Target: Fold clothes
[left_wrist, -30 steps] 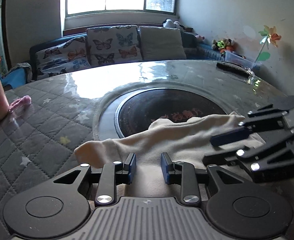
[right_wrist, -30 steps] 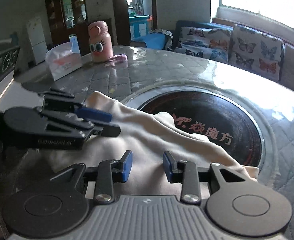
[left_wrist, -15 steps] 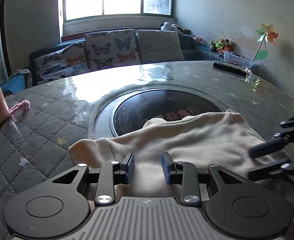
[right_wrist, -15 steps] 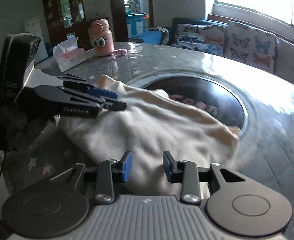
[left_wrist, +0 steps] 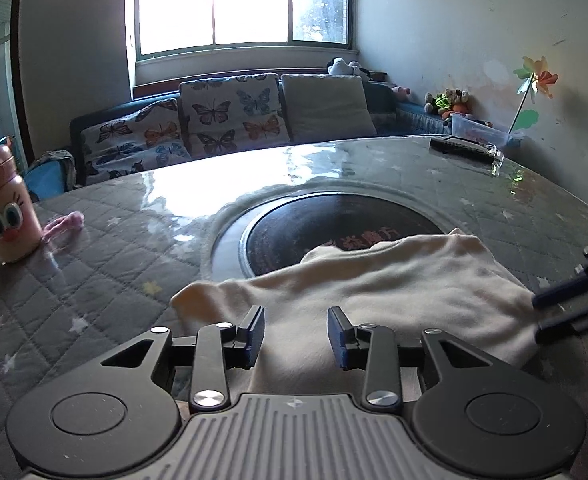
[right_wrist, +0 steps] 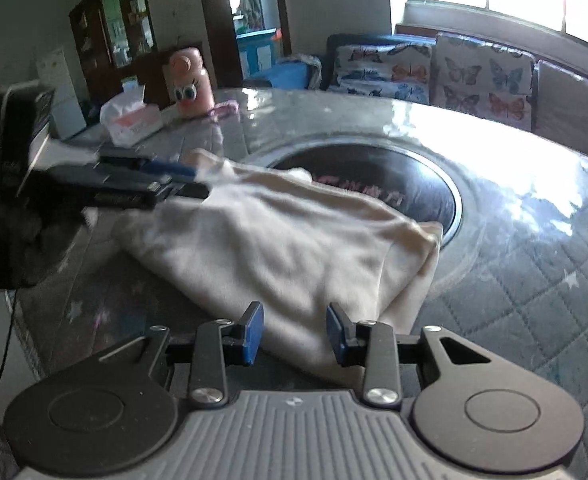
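Since a second ago the right gripper [right_wrist: 294, 330] has drawn away to the side, so in the left wrist view only its tips show at the cloth's far right edge, and the cloth [left_wrist: 374, 292] now lies spread wider and flatter. The left gripper [left_wrist: 296, 336] has just been opening its jaws; cloth lies beneath and between them, but the blue pads [left_wrist: 256, 328] stand clear of it, with a moderate gap. The right gripper's jaws are likewise moderately apart over the near corner of the cloth [right_wrist: 286, 248], pads not pressing on it.

The step in hand looks like setting up the next fold. To do it well, each gripper should likely drop onto a single clean edge, pinch only the layers meant to travel, and lift both ends evenly so the soft knit does not sag or bunch in the middle. The doubled corner just right of the right gripper's fingers could slip apart if caught too shallowly.

Beyond the fingers, the cloth's far edge overlaps a dark round inset [left_wrist: 334, 228] in the quilted, glossy table [left_wrist: 94, 264]. Far left of the left gripper stands a pink bottle [left_wrist: 6, 208]; a tissue box [right_wrist: 132, 120] sits beside it. A sofa [left_wrist: 222, 120] with butterfly cushions runs under a bright window [left_wrist: 238, 0].
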Available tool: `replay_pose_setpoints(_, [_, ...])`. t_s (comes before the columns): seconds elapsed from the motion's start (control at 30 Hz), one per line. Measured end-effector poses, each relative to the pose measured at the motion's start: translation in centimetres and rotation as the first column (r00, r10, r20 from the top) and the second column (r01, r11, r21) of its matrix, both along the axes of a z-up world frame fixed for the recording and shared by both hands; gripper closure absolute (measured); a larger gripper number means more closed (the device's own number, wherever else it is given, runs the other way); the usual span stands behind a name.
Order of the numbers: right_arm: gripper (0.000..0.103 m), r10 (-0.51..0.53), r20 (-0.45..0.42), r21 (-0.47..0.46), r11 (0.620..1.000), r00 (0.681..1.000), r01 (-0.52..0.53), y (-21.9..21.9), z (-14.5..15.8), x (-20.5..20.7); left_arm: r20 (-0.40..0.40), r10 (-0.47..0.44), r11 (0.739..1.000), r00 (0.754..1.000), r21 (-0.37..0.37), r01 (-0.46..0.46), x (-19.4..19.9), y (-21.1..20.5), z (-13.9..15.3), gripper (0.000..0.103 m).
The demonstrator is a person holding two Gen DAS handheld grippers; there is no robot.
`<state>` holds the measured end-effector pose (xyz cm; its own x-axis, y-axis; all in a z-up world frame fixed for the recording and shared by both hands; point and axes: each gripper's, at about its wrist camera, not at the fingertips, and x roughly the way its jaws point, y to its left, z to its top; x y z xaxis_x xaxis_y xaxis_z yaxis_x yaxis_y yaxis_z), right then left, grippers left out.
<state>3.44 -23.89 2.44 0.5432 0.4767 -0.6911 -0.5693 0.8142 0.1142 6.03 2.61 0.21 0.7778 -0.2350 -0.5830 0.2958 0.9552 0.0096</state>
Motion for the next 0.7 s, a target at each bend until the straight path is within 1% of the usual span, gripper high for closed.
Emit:
replay_pose_setpoints(0.13, [0.068,-0.018,-0.027,-0.012,1.0,0.999,0.018,0.2,-0.9,1.4,-0.023,0.022,1.0,0.999,0.003,-0.022,-0.7,1.0,-0.6,0.064])
replay_pose_setpoints(0.27, [0.068,-0.012,-0.034,-0.018,1.0,0.999,0.011,0.0,-0.7,1.5,-0.029,0.039,0.999,0.999,-0.031,-0.04,-1.1,2.1,-0.5,0.062])
replay_pose_setpoints(0.4, [0.067,-0.007,-0.014,-0.017,1.0,1.0,0.007,0.4,-0.3,2.1,-0.026,0.05,0.998,0.998,-0.031,-0.051,-0.4,2.5,-0.3,0.063])
replay_pose_setpoints(0.5, [0.067,-0.017,-0.038,-0.015,1.0,0.999,0.017,0.6,-1.0,3.0,-0.046,0.072,0.997,0.996,-0.031,-0.074,0.1,3.2,-0.8,0.063])
replay_pose_setpoints(0.53, [0.067,-0.021,-0.054,-0.014,1.0,0.998,0.021,0.5,-1.3,3.2,-0.054,0.081,0.996,0.995,-0.039,-0.083,0.3,3.6,-0.8,0.062])
replay_pose_setpoints(0.6, [0.067,-0.022,-0.058,-0.006,1.0,0.998,0.021,0.4,-1.2,3.4,-0.066,0.098,0.993,0.993,-0.056,-0.101,0.5,4.3,-0.7,0.062])
replay_pose_setpoints(0.7, [0.066,-0.029,-0.035,0.004,1.0,0.999,0.03,0.3,-0.5,4.0,-0.045,0.11,0.992,0.993,-0.063,-0.113,1.1,4.4,0.0,0.064])
